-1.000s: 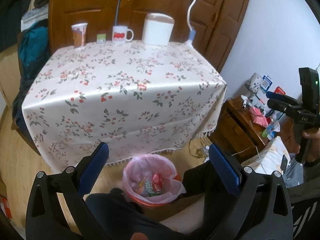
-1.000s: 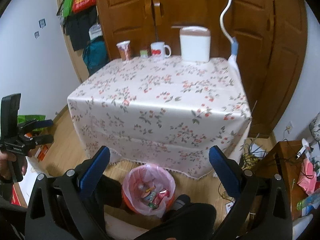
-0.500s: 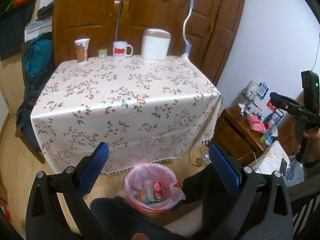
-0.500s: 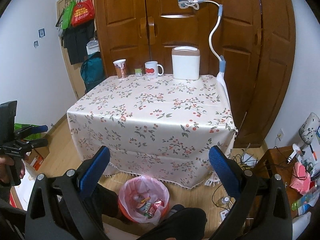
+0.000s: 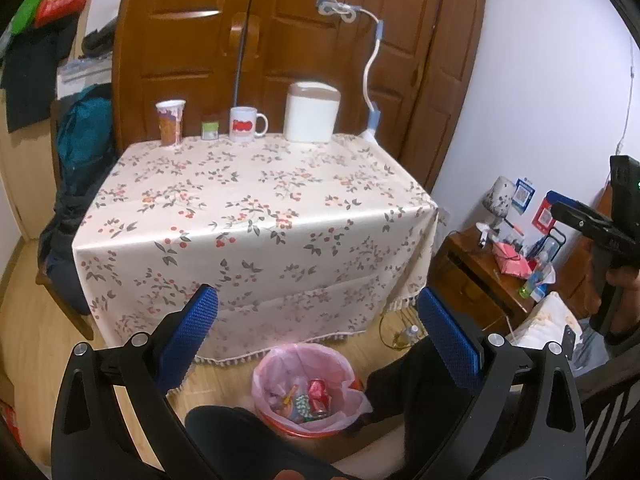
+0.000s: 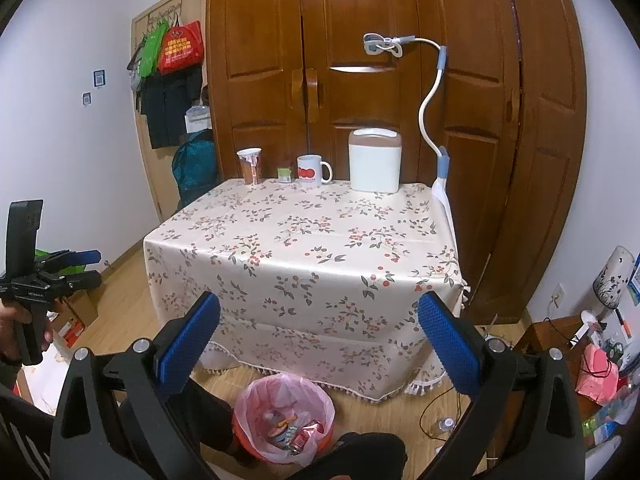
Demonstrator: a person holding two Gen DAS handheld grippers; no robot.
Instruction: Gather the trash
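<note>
A red bin with a pink liner (image 5: 308,392) stands on the floor before the table and holds several wrappers and a red can; it also shows in the right wrist view (image 6: 285,420). My left gripper (image 5: 320,320) is open and empty, held well above the bin. My right gripper (image 6: 319,324) is open and empty too. A paper cup (image 5: 171,122), a small green carton (image 5: 209,130), a white mug (image 5: 244,124) and a white container (image 5: 312,112) stand along the far edge of the floral tablecloth (image 5: 256,216).
Wooden wardrobe doors (image 6: 360,80) rise behind the table. A phone holder on a gooseneck (image 6: 434,92) is clamped at the table's right. A cluttered nightstand (image 5: 500,264) stands at the right. Bags hang on the left wall (image 6: 176,48). My legs are beside the bin.
Both grippers have risen and pulled back from the table, so the table and bin look smaller and lower. Both stay open and empty.
</note>
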